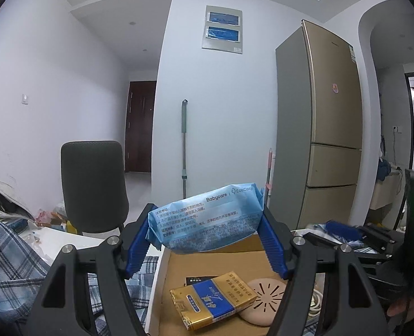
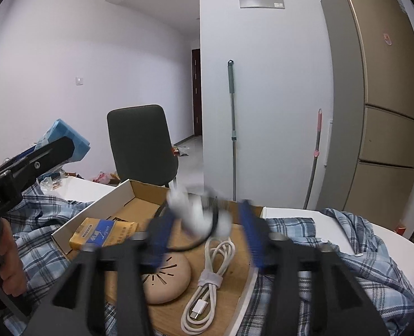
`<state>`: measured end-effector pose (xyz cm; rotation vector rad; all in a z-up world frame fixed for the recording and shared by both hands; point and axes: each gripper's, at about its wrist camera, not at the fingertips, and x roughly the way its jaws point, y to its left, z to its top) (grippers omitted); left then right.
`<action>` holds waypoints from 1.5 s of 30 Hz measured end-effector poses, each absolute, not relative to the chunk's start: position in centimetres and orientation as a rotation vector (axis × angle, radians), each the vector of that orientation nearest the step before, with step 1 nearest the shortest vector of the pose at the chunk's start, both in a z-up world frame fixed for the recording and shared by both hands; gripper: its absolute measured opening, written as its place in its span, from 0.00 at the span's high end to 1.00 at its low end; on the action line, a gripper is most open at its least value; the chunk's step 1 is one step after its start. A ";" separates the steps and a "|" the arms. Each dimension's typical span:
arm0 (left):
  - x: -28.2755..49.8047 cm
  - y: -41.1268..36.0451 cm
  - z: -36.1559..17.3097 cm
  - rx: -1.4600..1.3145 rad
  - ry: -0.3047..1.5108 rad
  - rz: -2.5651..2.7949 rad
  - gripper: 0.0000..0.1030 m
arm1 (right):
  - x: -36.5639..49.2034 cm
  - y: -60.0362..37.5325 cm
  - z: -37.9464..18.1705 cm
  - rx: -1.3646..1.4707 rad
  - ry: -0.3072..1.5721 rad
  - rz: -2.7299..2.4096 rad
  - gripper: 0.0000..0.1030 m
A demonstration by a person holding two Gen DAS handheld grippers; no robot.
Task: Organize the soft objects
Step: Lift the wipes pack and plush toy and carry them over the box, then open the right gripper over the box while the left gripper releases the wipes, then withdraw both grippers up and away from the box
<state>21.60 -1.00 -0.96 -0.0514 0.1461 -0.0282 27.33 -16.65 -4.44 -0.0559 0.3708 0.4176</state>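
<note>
The blue wipes pack [image 1: 207,218], soft and crinkled, is pinched between the left gripper [image 1: 207,240] pads above the open cardboard box [image 1: 162,280]. The right gripper [image 2: 207,232] stands spread over the box; a blurred white-and-black bundle [image 2: 201,212] between its fingers is hard to make out.

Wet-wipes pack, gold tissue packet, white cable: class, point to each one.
Wet-wipes pack [image 1: 207,218]: left wrist view, middle of its printed blue face.
Gold tissue packet [image 1: 212,299]: left wrist view, its blue centre stripe.
White cable [image 2: 207,280]: right wrist view, the strap binding its coil.
</note>
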 end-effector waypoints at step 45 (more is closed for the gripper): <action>23.0 -0.8 -2.1 -0.055 0.211 0.007 0.01 | 27.1 -17.1 -4.5 -0.043 0.337 0.382 0.20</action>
